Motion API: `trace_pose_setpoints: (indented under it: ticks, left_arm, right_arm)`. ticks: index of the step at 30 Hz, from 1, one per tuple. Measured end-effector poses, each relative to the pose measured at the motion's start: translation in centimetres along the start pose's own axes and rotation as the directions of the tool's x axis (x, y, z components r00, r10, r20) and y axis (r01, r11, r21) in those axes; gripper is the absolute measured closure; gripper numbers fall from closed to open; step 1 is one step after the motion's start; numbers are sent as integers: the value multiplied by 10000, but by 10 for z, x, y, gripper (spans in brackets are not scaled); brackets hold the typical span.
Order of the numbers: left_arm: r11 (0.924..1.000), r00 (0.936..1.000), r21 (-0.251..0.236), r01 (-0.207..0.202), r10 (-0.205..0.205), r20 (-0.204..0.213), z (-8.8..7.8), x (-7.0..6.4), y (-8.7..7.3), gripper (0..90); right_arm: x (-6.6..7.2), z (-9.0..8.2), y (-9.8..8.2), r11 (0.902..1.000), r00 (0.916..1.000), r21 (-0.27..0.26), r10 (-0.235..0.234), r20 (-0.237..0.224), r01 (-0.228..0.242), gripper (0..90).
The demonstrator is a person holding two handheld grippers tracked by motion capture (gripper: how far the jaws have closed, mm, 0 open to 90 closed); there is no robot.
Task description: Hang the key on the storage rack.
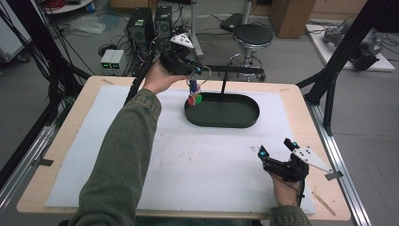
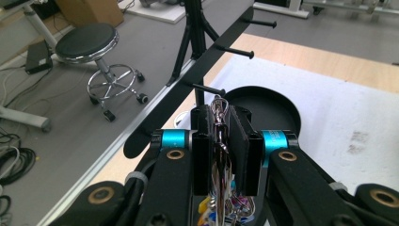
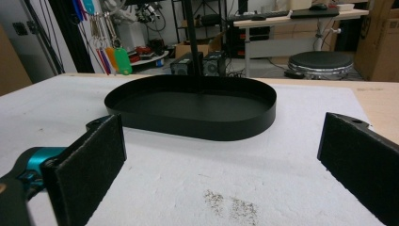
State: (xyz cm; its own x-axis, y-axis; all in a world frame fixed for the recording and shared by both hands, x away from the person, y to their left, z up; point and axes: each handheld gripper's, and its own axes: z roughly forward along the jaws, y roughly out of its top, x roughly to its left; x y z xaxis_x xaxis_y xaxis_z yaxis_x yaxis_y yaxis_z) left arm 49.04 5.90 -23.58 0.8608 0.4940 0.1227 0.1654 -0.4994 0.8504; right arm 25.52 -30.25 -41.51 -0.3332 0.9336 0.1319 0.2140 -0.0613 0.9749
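My left gripper [image 1: 201, 70] is raised over the table's far side, shut on a bunch of keys [image 2: 219, 107] with coloured tags [image 1: 194, 98] dangling below it. In the left gripper view the key ring pokes out between the jaws, just short of the nearest peg [image 2: 208, 89] on a black hanging bar [image 1: 233, 69]. The bar stands on a post rising from an oval black tray [image 1: 256, 113]. My right gripper [image 1: 275, 149] rests low near the table's front right, open, with nothing between its pads [image 3: 96, 157]. In the right gripper view the tags [image 3: 113, 57] hang left of the post [image 3: 192, 37].
A white mat [image 1: 197, 155] covers the wooden table [image 1: 301, 94]. Two more pegs [image 2: 235, 51] run along the bar. A round stool [image 1: 252, 35], computer boxes [image 1: 141, 26] and cables stand on the floor beyond the table. Black frame posts [image 1: 329, 89] flank the table.
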Motion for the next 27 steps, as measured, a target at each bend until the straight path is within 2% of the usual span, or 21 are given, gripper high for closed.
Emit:
trace_pose_setpoints:
  ticks: [6, 9, 13, 21, 27]
  left_arm:
    - [10000, 9994, 37, -9, 10, -351, 8, 7, -7, 795]
    - [9996, 9986, 178, -210, 218, -482, 12, 10, -11, 795]
    - [9999, 9978, -33, -132, 130, -647, 14, 13, -17, 795]
    - [9999, 9968, -114, -37, 28, -793, 18, 21, -27, 795]
    - [9999, 9969, 144, -14, 25, -783, 26, 25, -36, 796]
  right_arm:
    - [-1, -1, 0, 10000, 9999, -4, -89, 51, 89, 5]
    - [-1, -1, -1, 10000, 10000, -2, -28, 62, 28, 5]
    - [-1, -2, 0, 10000, 10000, -10, -75, 50, 75, 5]
    - [-2, -3, 0, 10000, 9999, -41, 63, 123, -63, 5]
    - [-3, -3, 0, 10000, 9999, -46, 27, 142, -26, 5]
